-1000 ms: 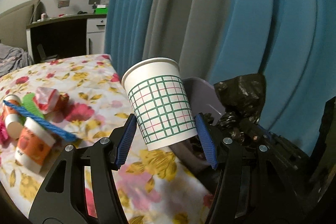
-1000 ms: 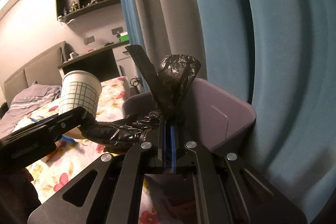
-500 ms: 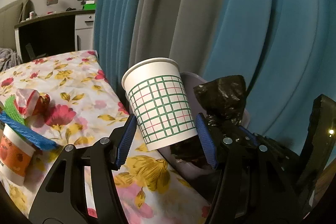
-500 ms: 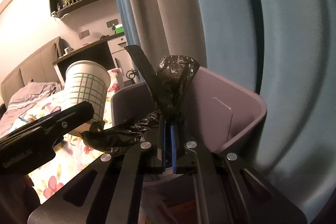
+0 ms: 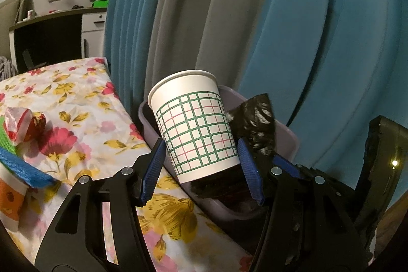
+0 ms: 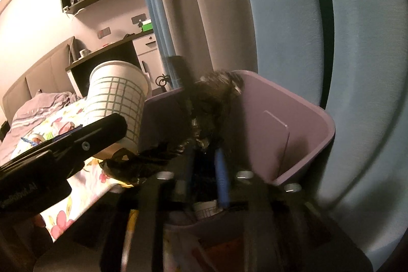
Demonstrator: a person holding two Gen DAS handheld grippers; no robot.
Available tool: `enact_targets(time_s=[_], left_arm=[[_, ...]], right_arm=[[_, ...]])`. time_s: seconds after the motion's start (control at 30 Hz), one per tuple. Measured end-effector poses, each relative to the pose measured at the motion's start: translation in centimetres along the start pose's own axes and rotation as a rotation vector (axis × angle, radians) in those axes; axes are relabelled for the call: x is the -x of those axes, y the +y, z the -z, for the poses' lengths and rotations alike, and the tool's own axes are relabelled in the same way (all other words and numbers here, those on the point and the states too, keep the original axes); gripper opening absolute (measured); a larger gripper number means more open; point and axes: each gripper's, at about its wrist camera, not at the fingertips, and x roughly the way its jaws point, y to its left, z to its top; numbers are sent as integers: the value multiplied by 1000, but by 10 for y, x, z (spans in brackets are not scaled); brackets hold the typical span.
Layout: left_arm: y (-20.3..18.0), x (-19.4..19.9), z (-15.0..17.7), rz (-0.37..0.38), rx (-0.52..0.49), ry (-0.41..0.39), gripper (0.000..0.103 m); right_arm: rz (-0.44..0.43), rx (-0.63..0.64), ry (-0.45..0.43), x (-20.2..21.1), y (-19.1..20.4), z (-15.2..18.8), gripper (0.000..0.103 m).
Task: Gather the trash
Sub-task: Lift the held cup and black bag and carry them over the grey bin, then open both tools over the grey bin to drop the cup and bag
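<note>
Bedroom: blue and grey curtain fills the upper frame; floral bedsheet lower left. Cup, paper, white with green grid, tapered, tilted, sits centre frame between the blue ribbed pads of the left tongs, clenched on its lower body, over the near rim of the bin, lilac plastic, smooth, rectangular. Bag, black film, crinkled and glossy, rises between the fingers of the right tongs, whose jaws have just been opening; contact with the pads blurred, cannot tell. Wrappers, crumpled, far left.
</note>
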Motion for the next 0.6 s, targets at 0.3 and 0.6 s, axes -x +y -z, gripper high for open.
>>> enact_targets(time_s=[0.3, 0.6], left_arm=[[-2, -13, 3, 29, 9, 37, 57], [-10, -28, 8, 75, 19, 91, 58]], right_arm=[[75, 15, -33, 10, -10, 4, 60], [157, -26, -66, 21, -29, 12, 68]])
